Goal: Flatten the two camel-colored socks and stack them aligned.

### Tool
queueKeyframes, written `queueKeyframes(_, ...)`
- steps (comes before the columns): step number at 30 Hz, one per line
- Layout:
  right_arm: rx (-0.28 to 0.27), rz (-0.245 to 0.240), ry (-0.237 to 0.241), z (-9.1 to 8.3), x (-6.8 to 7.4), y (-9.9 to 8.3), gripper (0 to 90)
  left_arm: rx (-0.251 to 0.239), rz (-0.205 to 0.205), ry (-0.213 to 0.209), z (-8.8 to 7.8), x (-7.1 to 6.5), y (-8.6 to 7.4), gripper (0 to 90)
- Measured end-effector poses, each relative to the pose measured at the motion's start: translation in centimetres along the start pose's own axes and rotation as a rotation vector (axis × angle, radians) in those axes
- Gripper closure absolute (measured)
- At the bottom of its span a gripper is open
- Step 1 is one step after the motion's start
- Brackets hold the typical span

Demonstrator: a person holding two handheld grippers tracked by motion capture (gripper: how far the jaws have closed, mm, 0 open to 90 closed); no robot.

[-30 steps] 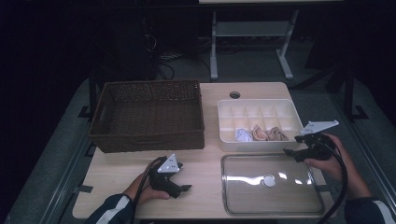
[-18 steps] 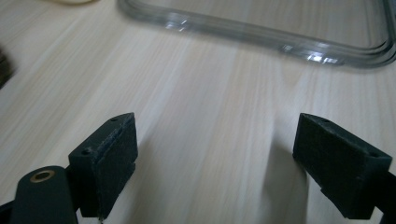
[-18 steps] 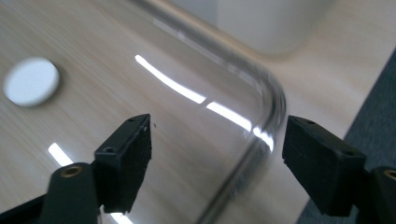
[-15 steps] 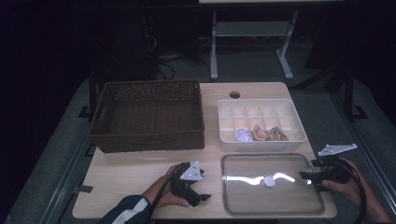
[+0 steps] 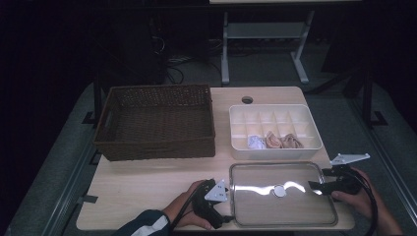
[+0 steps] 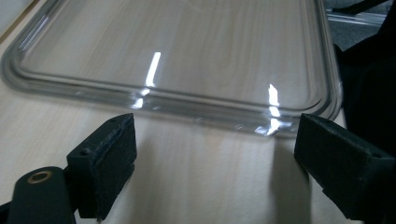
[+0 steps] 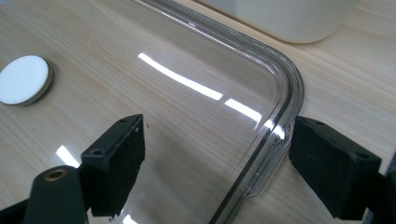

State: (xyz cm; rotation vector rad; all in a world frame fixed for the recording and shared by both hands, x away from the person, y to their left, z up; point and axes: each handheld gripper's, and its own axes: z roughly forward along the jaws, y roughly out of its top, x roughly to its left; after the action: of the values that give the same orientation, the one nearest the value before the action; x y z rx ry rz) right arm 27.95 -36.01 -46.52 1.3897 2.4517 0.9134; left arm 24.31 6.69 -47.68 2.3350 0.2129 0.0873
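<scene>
Nearest the person, the left gripper point(image 5: 216, 209) rests low over the wooden table point(image 5: 147, 179) at the left short edge of a clear plastic lid point(image 5: 260, 196), held by the left hand point(image 5: 184, 211) that comes in with a dark sleeve with white stripes. In the left gripper view its two black jaws stand wide apart with bare tabletop between them, and the lid's raised rim point(image 6: 187, 100) lies just ahead of their tips, not touched. At the lid's opposite short edge the right gripper point(image 5: 319, 186) sits in the right hand point(image 5: 361, 199), a grey three-cornered plate point(image 5: 350, 158) on top of it. Its jaws have just been opening; in the right gripper view they stand wide, one over the clear panel and the other outside the rim, so the lid's rounded corner point(image 7: 285, 93) lies between them without either pad pressing on it. The lid lies flat on the table's near right part, with a small white round disc point(image 5: 279, 191) at its middle. Just behind it stands a white divided box point(image 5: 275, 130), its front compartments holding a white bundle point(image 5: 254, 142) and two pinkish ones point(image 5: 282, 140). To the left of the box, well apart from the lid, sits a dark wicker basket point(image 5: 155, 120)
</scene>
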Motion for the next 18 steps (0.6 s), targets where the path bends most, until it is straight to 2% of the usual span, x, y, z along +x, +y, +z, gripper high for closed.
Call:
queueKeyframes(1, -0.001, -0.003, -0.003, 0.0, 0.0, 0.0, 17.3, -0.013, 0.0, 0.01, 0.1, -0.1, 0.0, 12.0)
queueKeyframes(2, 0.002, 0.009, -0.009, 0.1, 0.1, 0.1, 17.0, -0.004, 0.008, 0.036, -0.1, 0.0, 0.0, 11.8)
queueKeyframes(3, 0.002, 0.012, -0.011, 0.1, 0.2, 0.1, 16.9, -0.014, -0.006, 0.064, -0.1, 0.1, 0.0, 11.9)
queueKeyframes(7, -0.012, 0.011, -0.018, 0.2, 0.4, 0.0, 16.2, -0.011, -0.048, 0.061, -0.3, 0.8, -0.4, 11.9)
queueKeyframes(11, -0.006, 0.015, -0.016, 0.4, 0.9, 0.2, 14.4, -0.001, -0.063, 0.087, -1.0, 1.3, -0.9, 12.0)
queueKeyframes(15, -0.004, -0.018, 0.01, 0.8, 1.9, 0.5, 13.2, 0.021, -0.101, 0.108, -2.2, 2.0, -1.9, 12.0)
queueKeyframes(16, -0.006, -0.027, 0.015, 0.9, 2.1, 0.5, 13.2, 0.031, -0.103, 0.127, -2.6, 2.2, -2.2, 12.0)
queueKeyframes(17, -0.008, -0.031, 0.022, 1.1, 2.4, 0.6, 13.4, 0.027, -0.122, 0.139, -2.9, 2.4, -2.4, 12.7)
queueKeyframes(18, -0.015, -0.04, 0.034, 1.3, 2.7, 0.7, 13.4, 0.037, -0.13, 0.139, -3.2, 2.6, -2.7, 12.7)
